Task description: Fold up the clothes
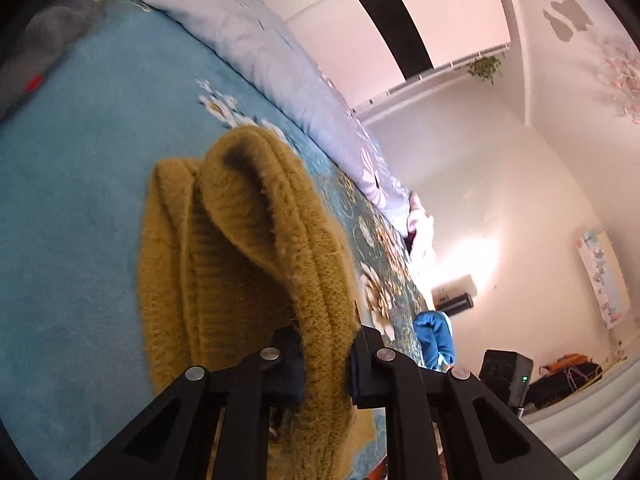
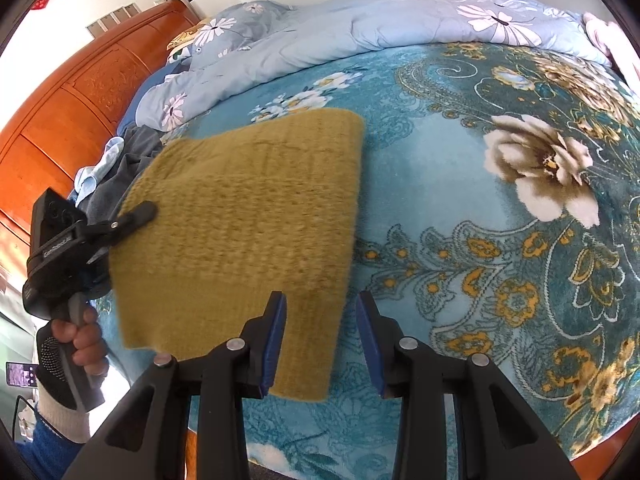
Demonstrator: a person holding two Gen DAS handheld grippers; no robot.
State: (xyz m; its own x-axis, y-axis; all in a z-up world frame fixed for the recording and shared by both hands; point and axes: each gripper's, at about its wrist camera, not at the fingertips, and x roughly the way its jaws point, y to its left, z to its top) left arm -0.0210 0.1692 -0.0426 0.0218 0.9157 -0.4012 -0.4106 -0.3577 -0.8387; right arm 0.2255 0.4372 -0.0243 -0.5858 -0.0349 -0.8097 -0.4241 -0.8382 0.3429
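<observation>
A mustard knitted garment (image 2: 248, 216) lies folded into a rough rectangle on the teal flowered blanket (image 2: 460, 184) that covers the bed. My left gripper (image 1: 326, 340) is shut on its edge, and the knit (image 1: 248, 240) rises in thick folds between the pads. In the right wrist view that left gripper (image 2: 138, 216) bites the garment's left edge, with a person's hand (image 2: 86, 344) on its handle. My right gripper (image 2: 322, 304) stands open above the garment's near right corner. Its blue pads (image 2: 276, 336) are apart and press on nothing.
A pale blue flowered quilt (image 2: 360, 28) is bunched along the far side of the bed. A wooden headboard (image 2: 80, 92) stands at the left, with dark grey and light blue clothes (image 2: 116, 168) piled below it. A blue garment (image 1: 434, 336) lies near the bed's end.
</observation>
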